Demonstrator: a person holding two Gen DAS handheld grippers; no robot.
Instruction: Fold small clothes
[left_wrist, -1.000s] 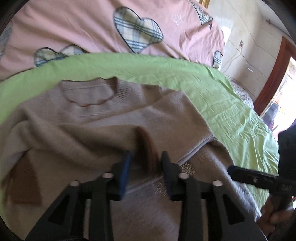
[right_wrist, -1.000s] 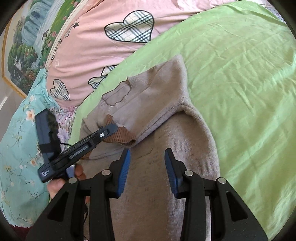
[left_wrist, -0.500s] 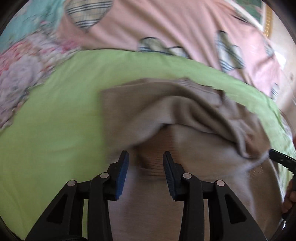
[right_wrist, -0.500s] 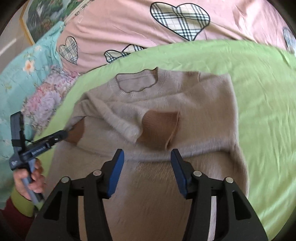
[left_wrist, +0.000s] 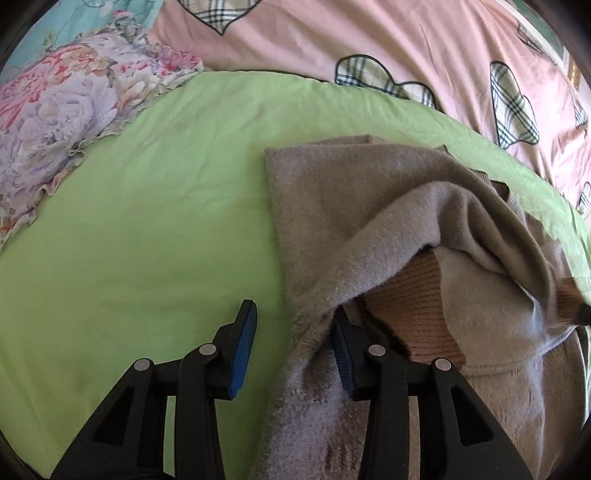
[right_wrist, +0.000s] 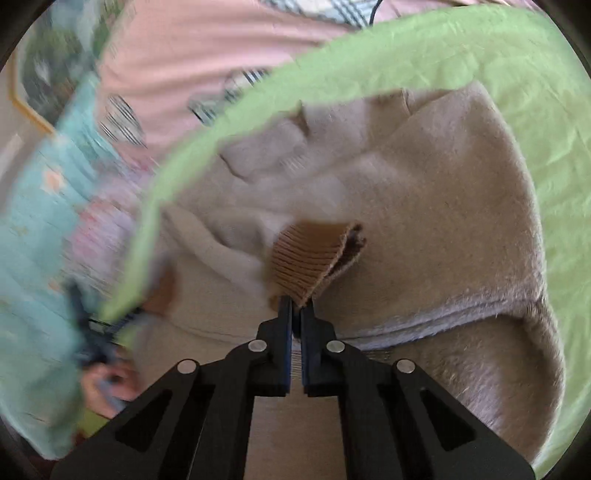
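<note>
While right claw (right_wrist: 296, 314) pinches sweater cuff (right_wrist: 310, 258) — left claw (left_wrist: 293, 347) agape

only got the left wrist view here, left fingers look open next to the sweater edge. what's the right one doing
Observer: The right gripper is shut on the brown ribbed cuff, pinching its lower corner.
Operator: is that cuff flat on the sweater
Observer: No, it stands up from the grey sweater, with its open end gaping to the right.
Operator: anything else near the right side i can't see
Observer: The green sheet runs bare beyond the sweater's right edge.
</note>
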